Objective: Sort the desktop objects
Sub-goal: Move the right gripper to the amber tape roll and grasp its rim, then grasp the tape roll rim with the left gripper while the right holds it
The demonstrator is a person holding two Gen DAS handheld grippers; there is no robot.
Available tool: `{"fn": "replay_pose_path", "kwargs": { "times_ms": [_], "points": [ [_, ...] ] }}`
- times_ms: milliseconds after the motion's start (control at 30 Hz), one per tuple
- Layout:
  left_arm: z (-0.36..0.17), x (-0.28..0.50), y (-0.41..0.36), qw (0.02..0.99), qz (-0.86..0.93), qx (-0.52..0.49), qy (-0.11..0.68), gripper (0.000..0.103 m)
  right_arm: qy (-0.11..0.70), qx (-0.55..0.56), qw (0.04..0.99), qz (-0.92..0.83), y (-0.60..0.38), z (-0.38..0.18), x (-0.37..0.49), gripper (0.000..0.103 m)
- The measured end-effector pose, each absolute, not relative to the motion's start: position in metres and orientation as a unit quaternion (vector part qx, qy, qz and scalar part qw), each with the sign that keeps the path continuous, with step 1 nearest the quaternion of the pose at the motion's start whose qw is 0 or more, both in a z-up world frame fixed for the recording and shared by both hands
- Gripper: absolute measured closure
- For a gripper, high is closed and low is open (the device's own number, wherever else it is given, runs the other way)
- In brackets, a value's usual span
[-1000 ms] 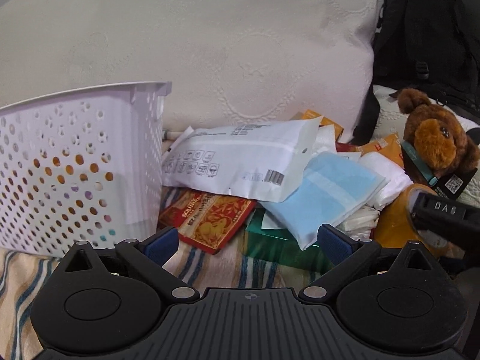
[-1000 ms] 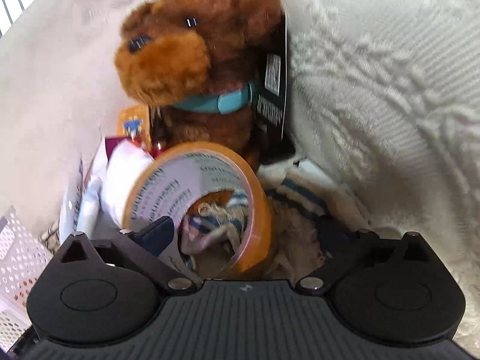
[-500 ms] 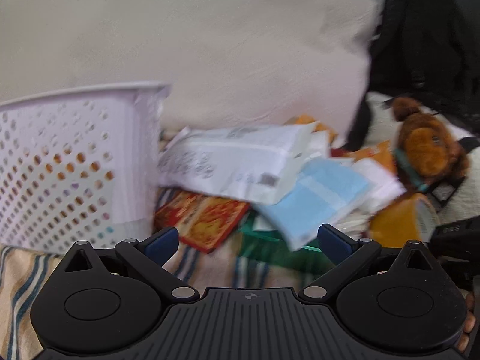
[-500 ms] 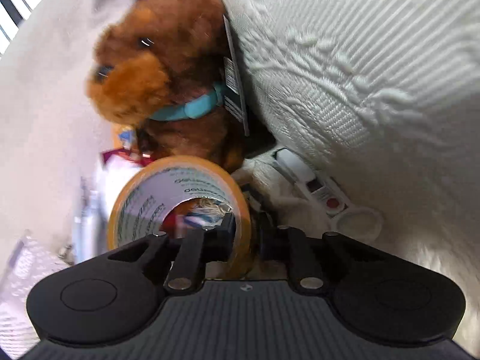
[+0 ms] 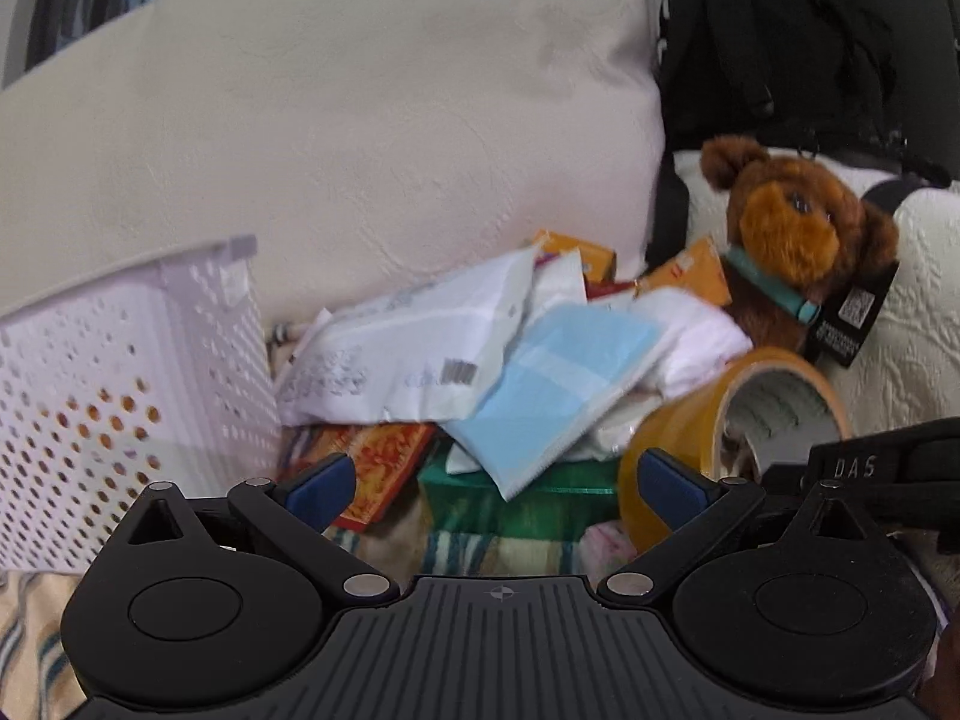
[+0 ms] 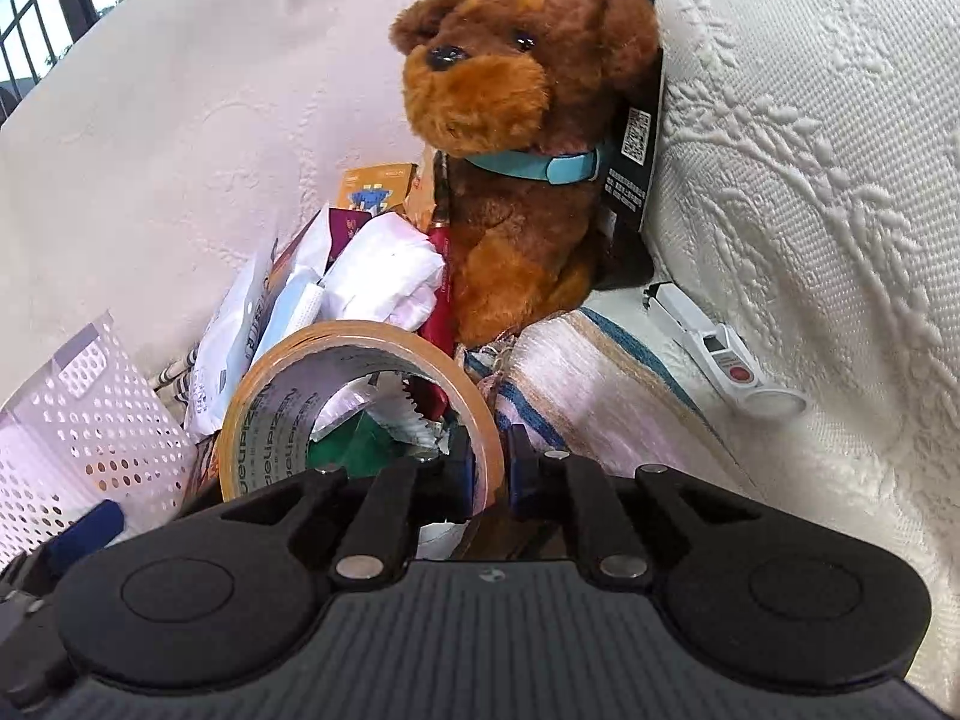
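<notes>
The right gripper has just closed its jaws on the wall of the tan packing-tape roll, and must next carry it toward the perforated white plastic basket, while the left gripper waits wide open.

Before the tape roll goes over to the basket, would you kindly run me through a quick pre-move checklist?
1. Right gripper clamped on the tape roll wall, one finger inside the ring, one outside: ok.
2. Roll clear of the pile: cannot tell.
3. Left gripper open and empty: ok.
4. White basket upright, left of the pile: ok.
5. Room inside the basket: cannot tell.
6. Plush dog not touching the roll: ok.
</notes>
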State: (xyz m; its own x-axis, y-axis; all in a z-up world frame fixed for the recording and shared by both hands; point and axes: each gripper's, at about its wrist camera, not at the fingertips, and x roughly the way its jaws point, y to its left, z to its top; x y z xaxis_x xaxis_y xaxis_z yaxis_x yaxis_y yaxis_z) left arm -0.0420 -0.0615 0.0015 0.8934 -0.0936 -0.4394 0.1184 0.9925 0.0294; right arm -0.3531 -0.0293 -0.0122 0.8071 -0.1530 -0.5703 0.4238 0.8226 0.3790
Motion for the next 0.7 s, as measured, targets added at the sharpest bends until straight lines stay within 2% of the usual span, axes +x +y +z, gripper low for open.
{"fn": "replay_pose_path", "kwargs": {
  "times_ms": [133,167,200,267,333,367,400,433,467,500,533,633,700],
  "points": [
    [-0.002,-0.028,-0.050,0.969,-0.049,-0.022,0.241,0.001,0.269,0.224,0.922,-0.162,-0.028,-0.010,-0.352,0.085],
    [-0.004,-0.022,-0.048,0.966,-0.043,-0.026,0.253,0.008,0.267,0.221,0.924,-0.161,-0.026,-0.008,-0.354,0.085],
    [-0.008,-0.016,-0.048,0.963,-0.036,-0.026,0.266,0.009,0.267,0.217,0.925,-0.159,-0.023,-0.007,-0.356,0.084],
    [-0.013,-0.009,-0.044,0.959,-0.024,-0.045,0.278,0.004,0.266,0.192,0.931,-0.162,-0.016,-0.008,-0.354,0.079],
    [-0.014,-0.007,-0.043,0.959,-0.017,-0.050,0.279,0.007,0.268,0.170,0.932,-0.174,-0.009,-0.009,-0.350,0.079],
    [-0.014,-0.008,-0.044,0.960,-0.011,-0.043,0.275,0.014,0.269,0.166,0.932,-0.178,-0.007,-0.010,-0.349,0.079],
    [-0.014,-0.010,-0.045,0.962,-0.006,-0.035,0.270,0.031,0.267,0.169,0.931,-0.181,-0.007,-0.010,-0.350,0.079],
    [-0.013,-0.011,-0.046,0.962,-0.013,-0.031,0.272,0.042,0.265,0.173,0.931,-0.181,-0.007,-0.010,-0.350,0.077],
    [-0.012,-0.011,-0.046,0.959,-0.028,-0.031,0.281,0.079,0.261,0.180,0.933,-0.173,-0.006,-0.008,-0.352,0.075],
    [-0.012,-0.011,-0.048,0.955,-0.031,-0.024,0.293,0.103,0.257,0.182,0.934,-0.167,-0.007,-0.008,-0.351,0.076],
    [-0.014,-0.012,-0.051,0.955,-0.027,-0.012,0.296,0.103,0.254,0.181,0.936,-0.164,-0.005,-0.007,-0.352,0.081],
    [-0.015,-0.017,-0.052,0.956,-0.036,-0.003,0.292,0.103,0.244,0.185,0.940,-0.149,-0.002,-0.003,-0.356,0.083],
    [-0.011,-0.017,-0.048,0.954,-0.053,-0.026,0.296,0.103,0.244,0.188,0.941,-0.137,-0.003,-0.004,-0.354,0.088]
  ]
}}
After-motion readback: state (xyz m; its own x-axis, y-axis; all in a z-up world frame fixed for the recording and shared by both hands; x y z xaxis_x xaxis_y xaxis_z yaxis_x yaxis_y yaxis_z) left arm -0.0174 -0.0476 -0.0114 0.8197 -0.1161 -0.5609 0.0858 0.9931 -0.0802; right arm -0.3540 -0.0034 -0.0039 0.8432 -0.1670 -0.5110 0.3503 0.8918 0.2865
